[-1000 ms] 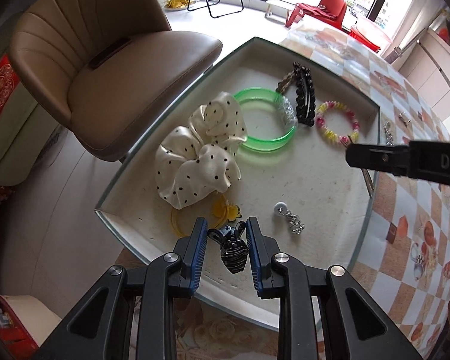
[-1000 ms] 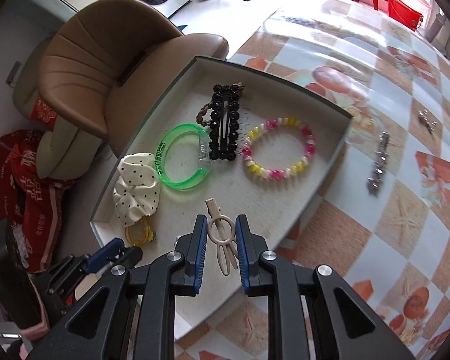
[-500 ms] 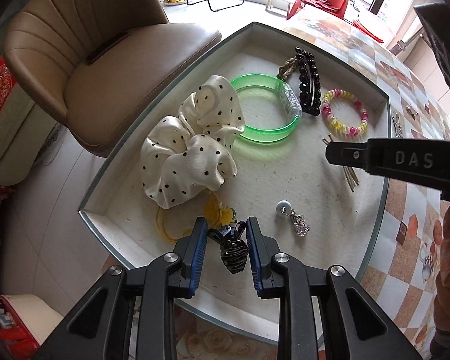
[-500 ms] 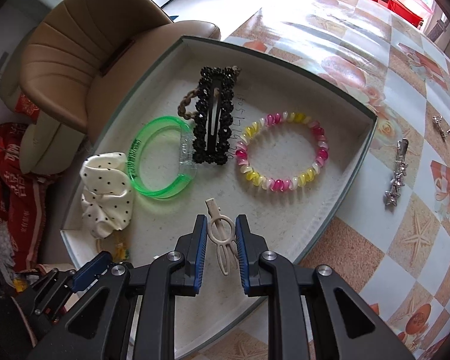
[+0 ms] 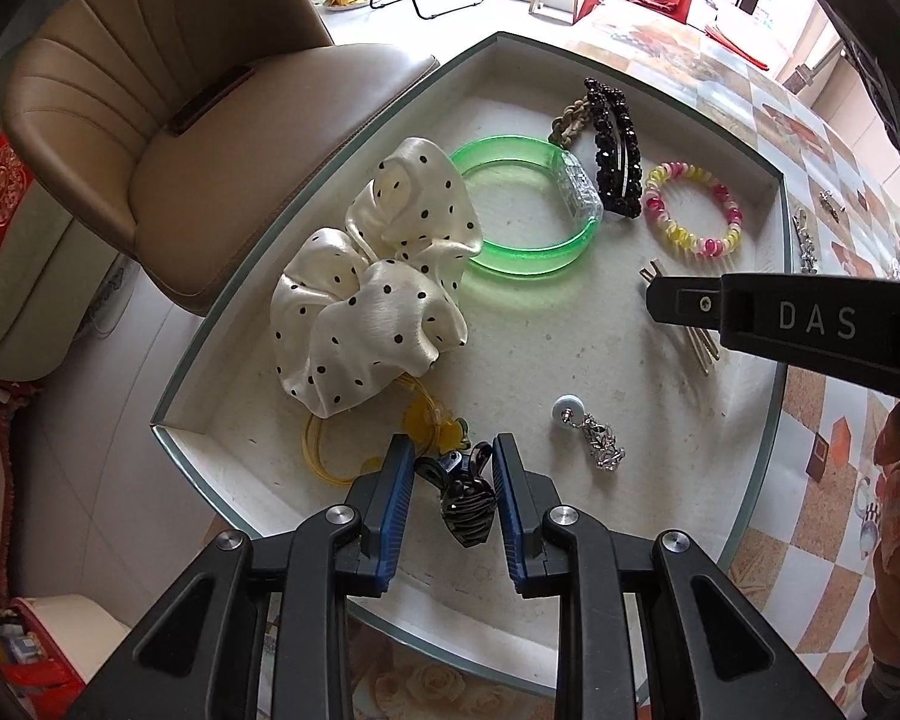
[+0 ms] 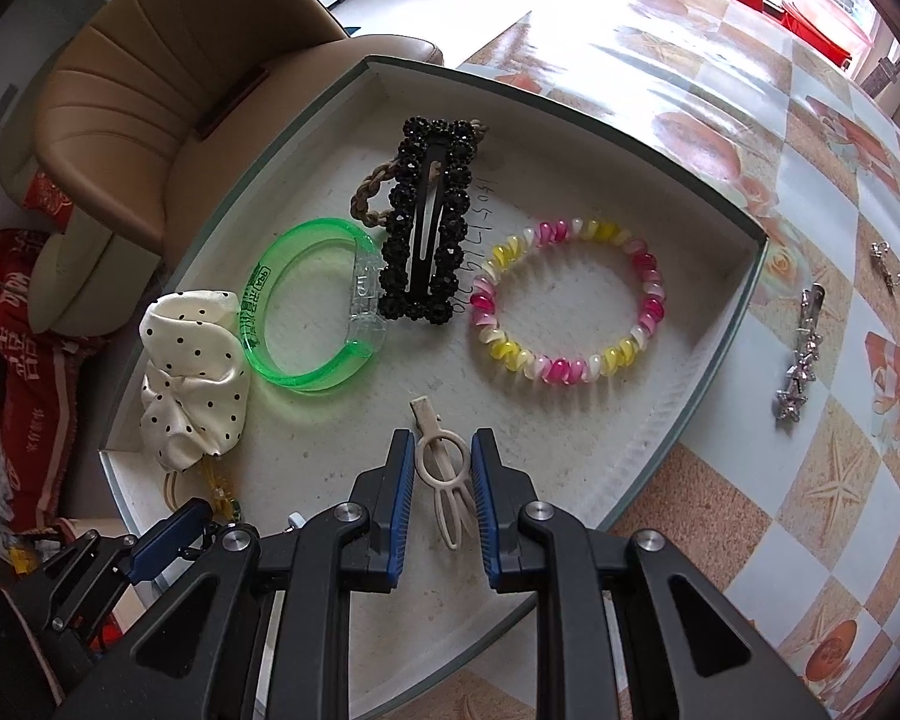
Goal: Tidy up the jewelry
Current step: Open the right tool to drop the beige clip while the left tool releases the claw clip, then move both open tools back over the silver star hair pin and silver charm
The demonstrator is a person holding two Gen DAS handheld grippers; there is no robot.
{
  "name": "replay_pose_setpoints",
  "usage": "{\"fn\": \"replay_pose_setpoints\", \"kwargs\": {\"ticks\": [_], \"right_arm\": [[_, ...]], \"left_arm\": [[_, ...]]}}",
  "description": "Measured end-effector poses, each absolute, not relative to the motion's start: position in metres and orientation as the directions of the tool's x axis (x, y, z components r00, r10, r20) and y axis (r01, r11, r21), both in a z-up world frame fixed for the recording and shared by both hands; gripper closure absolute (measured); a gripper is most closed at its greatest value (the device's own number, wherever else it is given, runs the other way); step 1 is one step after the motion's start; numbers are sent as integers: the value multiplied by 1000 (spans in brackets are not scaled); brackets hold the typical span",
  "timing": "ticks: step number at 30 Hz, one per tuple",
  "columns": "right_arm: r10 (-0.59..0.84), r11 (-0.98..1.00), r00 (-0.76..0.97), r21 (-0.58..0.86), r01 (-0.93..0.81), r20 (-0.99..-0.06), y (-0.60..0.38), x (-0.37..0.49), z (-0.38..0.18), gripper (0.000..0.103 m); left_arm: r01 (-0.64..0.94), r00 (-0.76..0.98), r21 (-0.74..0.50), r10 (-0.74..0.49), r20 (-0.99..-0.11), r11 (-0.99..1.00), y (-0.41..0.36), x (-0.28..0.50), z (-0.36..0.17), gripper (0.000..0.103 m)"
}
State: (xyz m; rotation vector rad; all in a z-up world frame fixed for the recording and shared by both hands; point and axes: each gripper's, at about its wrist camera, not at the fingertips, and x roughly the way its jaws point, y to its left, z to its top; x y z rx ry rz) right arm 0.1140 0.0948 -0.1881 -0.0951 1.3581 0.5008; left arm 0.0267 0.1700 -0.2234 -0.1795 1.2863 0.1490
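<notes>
White letters "DAS" mark the right gripper (image 6: 442,459) where it crosses the left wrist view. Faint handwritten digits, unreadable, sit on the tray (image 6: 654,420) floor beside the black clip (image 6: 429,240). Both grippers reach over the tray's near edge. The left gripper (image 5: 453,467) clamps a small black claw clip (image 5: 465,501). The right gripper clamps a beige hairpin (image 6: 444,468). A green bangle (image 6: 312,306) with green print lies left of the black clip.
</notes>
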Motion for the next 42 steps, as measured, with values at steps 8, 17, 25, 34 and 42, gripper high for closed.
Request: {"fn": "replay_pose_setpoints", "kwargs": {"ticks": [8, 17, 25, 34, 42], "right_arm": [[317, 890, 107, 257, -377, -942, 85, 121, -184, 63], [392, 884, 149, 327, -335, -908, 70, 121, -152, 50], [402, 905, 211, 350, -243, -891, 32, 111, -117, 39], [358, 933, 263, 355, -60, -896, -50, 83, -113, 22], [309, 945, 254, 326, 28, -916, -109, 79, -131, 22]], "left_arm": [[-225, 267, -24, 38, -963, 974, 170, 28, -220, 73], [-235, 277, -14, 53, -959, 972, 170, 26, -210, 7], [-193, 326, -17, 48, -944, 981, 163, 26, -183, 3], [-30, 376, -33, -19, -926, 999, 125, 32, -151, 3], [49, 375, -35, -51, -926, 998, 72, 43, -143, 3]]}}
